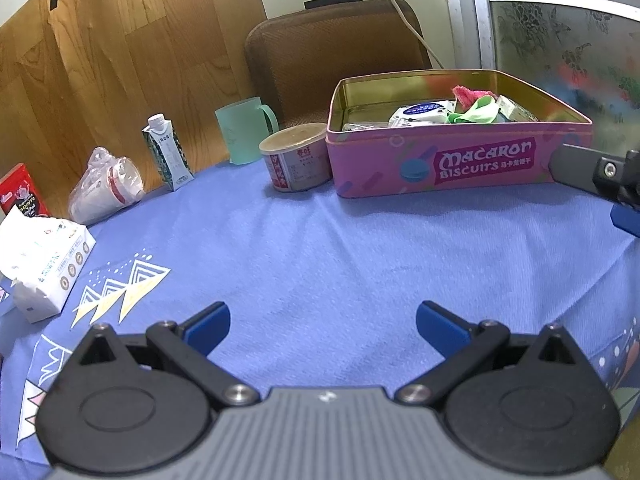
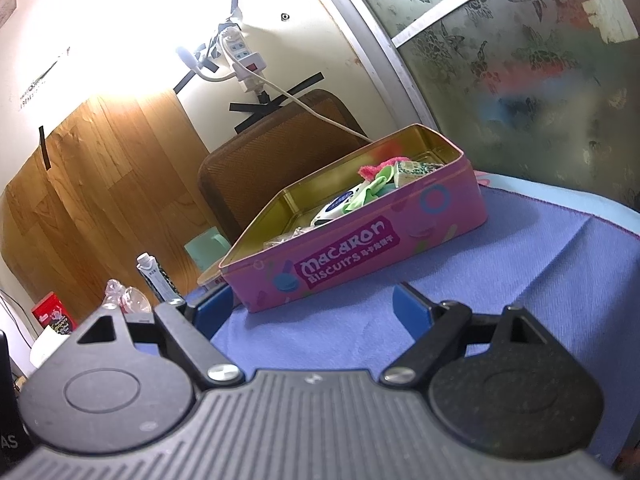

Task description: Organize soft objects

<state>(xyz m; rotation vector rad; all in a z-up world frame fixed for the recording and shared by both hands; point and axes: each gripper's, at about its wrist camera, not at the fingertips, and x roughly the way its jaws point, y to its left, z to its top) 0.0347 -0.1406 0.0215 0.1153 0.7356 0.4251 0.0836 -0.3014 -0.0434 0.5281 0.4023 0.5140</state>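
Blue cloth (image 1: 340, 248) bare before pink tin (image 1: 460, 160) | left hand-held gripper (image 1: 323, 322), right hand-held gripper (image 2: 314, 306) wide, empty

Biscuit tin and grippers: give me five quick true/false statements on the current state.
1. The tin is lidless, with soft items inside. True: a pink cloth and a green cloth lie in it.
2. The left gripper holds a cloth. False: its jaws stand open over bare tablecloth.
3. The right gripper is open with nothing in it. True.
4. The mug stands inside the tin. False: it stands on the table left of the tin, behind the noodle cup.
5. The tissue pack lies right of the tin. False: it lies at the far left edge of the table.
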